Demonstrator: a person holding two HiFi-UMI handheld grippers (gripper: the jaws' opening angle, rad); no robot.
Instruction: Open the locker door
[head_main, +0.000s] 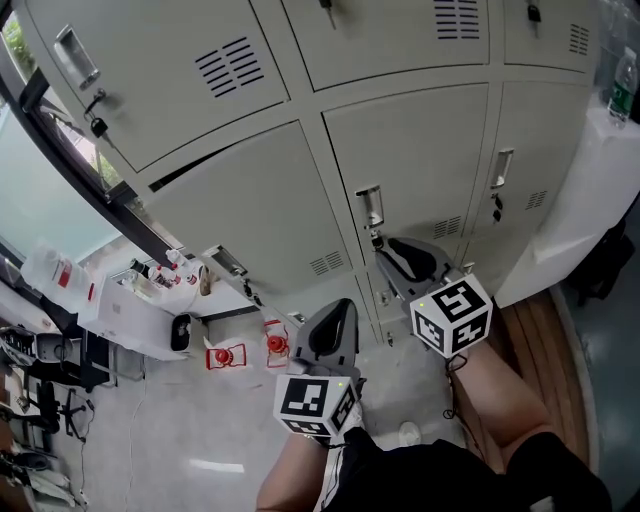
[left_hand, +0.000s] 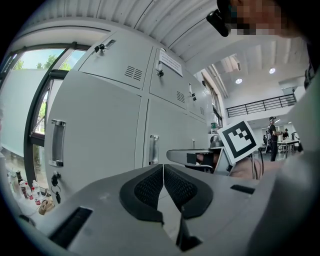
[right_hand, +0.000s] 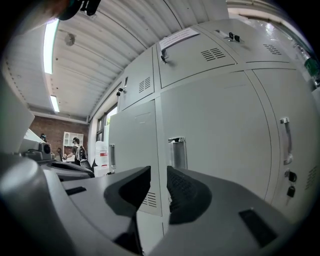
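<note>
The grey locker door (head_main: 420, 160) has a recessed metal handle (head_main: 370, 207) on its left edge. My right gripper (head_main: 392, 250) hovers just below that handle, a short way from the door. In the right gripper view its jaws (right_hand: 159, 175) stand open with a narrow gap and nothing between them, and the handle (right_hand: 177, 152) lies just beyond the tips. My left gripper (head_main: 335, 308) hangs lower and to the left, away from the lockers. Its pads (left_hand: 163, 169) are shut on nothing.
More locker doors surround this one, and one at the upper left has keys (head_main: 98, 126) hanging from its lock. A low shelf with bottles (head_main: 150, 275) and red items on the floor (head_main: 225, 355) lie to the left. A white-covered block (head_main: 590, 200) stands at the right.
</note>
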